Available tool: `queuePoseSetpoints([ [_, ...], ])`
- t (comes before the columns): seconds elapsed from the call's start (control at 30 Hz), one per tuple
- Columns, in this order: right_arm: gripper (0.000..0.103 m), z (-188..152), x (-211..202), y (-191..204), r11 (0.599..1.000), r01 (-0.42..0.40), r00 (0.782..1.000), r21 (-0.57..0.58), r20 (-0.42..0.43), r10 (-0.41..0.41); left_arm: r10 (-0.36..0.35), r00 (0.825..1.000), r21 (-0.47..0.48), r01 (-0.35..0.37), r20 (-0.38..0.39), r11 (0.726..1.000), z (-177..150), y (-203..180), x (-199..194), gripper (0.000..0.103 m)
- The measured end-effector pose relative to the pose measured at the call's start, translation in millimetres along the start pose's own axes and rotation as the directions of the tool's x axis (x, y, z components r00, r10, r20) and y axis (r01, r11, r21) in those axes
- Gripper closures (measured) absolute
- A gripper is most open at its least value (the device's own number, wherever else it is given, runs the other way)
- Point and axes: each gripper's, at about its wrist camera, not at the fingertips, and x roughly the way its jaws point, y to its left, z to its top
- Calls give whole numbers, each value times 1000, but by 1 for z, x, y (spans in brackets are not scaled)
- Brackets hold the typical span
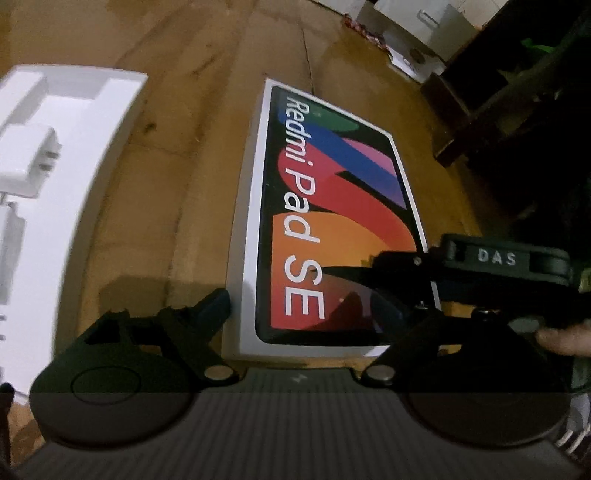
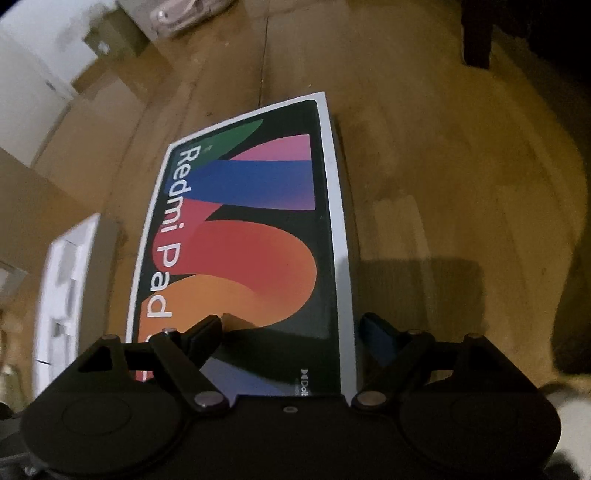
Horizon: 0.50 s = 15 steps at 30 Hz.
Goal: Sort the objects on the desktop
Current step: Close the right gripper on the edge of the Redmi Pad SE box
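A white Redmi Pad SE box lid (image 1: pixel 325 221) with a colourful print lies flat on the wooden table; it also shows in the right wrist view (image 2: pixel 251 240). My left gripper (image 1: pixel 306 306) is open, its fingers (image 1: pixel 214 302) straddling the lid's near end. My right gripper (image 2: pixel 291 328) is open too, one finger (image 2: pixel 207 328) over the lid's print, the other (image 2: pixel 376 332) just off its right edge. In the left wrist view the right gripper (image 1: pixel 424 273) reaches over the lid's near right corner.
A white box tray (image 1: pixel 62 184) holding a white charger (image 1: pixel 29 162) lies to the left; it also shows in the right wrist view (image 2: pixel 66 291). Cardboard boxes (image 2: pixel 107 66) and white packaging (image 1: pixel 417 33) stand at the far side. Dark furniture (image 1: pixel 498 99) is at right.
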Motion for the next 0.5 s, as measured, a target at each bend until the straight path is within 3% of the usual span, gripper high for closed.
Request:
queuePoseSetpoints([
  [0.2, 15, -24, -1, -8, 997, -71, 996, 41, -46, 73, 13, 998, -17, -14, -63, 1000, -11, 6, -15, 20],
  [0.3, 17, -26, 6, -3, 994, -109, 973, 15, -205, 110, 55, 990, -68, -64, -129, 996, -7, 9, -27, 20],
  [0.37, 21, -21, 6, -2, 994, -106, 955, -3, -281, 101, 56, 991, -42, -61, -123, 997, -1, 7, -36, 20],
  [0.43, 21, -15, -2, -8, 996, -72, 972, 52, -220, 82, 67, 995, -43, -71, -75, 997, 6, 8, -42, 19],
  [0.5, 21, -13, -5, -15, 986, -96, 980, 137, -159, 117, 80, 996, -52, -82, -41, 995, 11, 10, -42, 16],
])
